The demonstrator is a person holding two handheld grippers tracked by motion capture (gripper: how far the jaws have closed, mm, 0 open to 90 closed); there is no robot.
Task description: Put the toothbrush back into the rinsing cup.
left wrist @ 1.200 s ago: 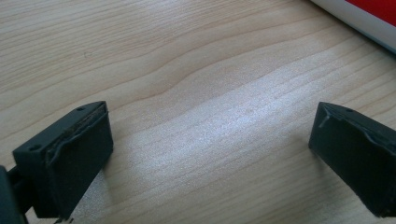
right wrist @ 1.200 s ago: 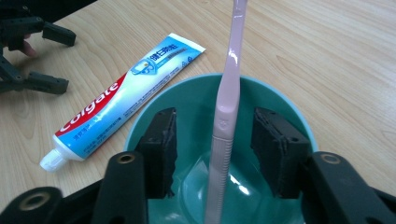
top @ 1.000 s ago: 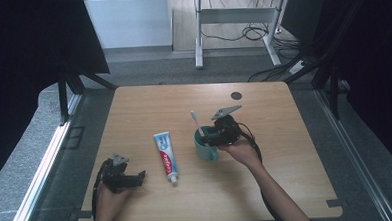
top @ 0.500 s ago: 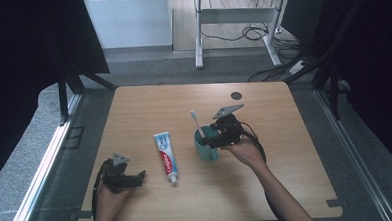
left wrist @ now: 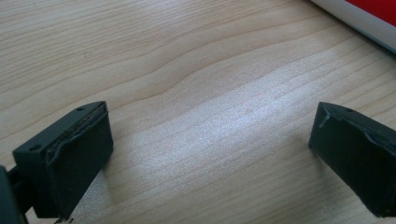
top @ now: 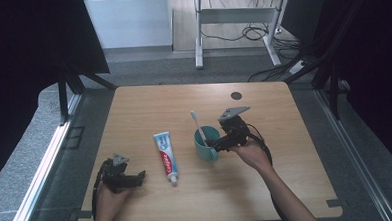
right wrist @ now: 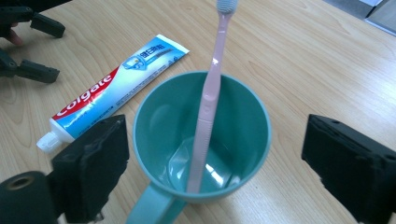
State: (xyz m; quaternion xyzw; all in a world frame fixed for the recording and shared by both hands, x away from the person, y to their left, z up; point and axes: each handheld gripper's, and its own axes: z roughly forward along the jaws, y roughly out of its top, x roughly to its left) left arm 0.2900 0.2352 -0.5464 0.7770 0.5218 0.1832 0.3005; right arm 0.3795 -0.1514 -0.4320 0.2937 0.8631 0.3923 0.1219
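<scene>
toothbrush [right wrist: 208,100] upright in teal mug [right wrist: 252,121]

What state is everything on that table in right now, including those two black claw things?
Cup: upright, on the table.
Toothbrush: standing in the cup, head up, leaning on the rim.
Toothpaste tube: lying flat, cap on, apart from the cup.
Right gripper: jaws have just been opening, now wide either side of the cup.
Left gripper: open, nothing between its jaws.

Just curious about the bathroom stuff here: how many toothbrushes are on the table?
1. A pink plastic toothbrush stands tilted inside the teal plastic mug near the middle of the wooden table, bristles up. The white, blue and red toothpaste tube lies beside the mug.
</scene>
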